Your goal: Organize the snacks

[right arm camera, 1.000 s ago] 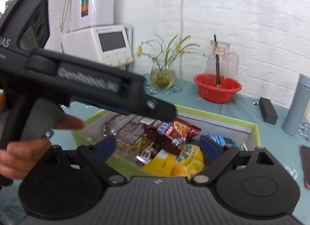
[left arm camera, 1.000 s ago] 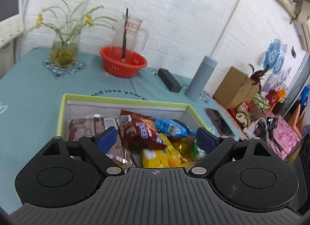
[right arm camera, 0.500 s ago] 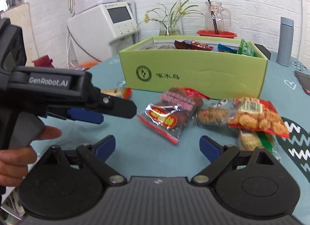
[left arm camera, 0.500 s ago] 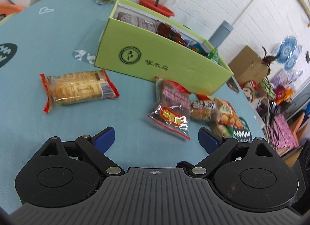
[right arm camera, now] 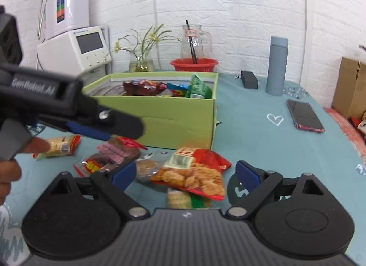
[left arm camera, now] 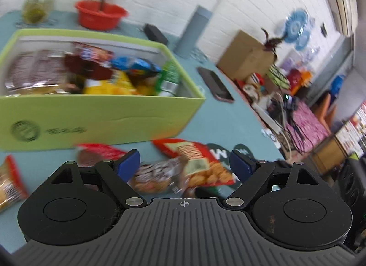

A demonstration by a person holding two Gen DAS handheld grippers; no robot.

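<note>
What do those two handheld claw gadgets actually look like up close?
Both are matte black plastic. The right gripper has a ribbed dark grey front plate, two round discs with triangular cut-outs, silver pivot pins and blue finger pads. The left gripper looks the same; from the side its body reads "GenRobot.AI" in pale letters, with a grey handle in a bare hand.

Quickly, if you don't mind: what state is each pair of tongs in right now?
Left tongs: open, holding nothing.
Right tongs: open, holding nothing, with the red snack bag lying between the fingers.
</note>
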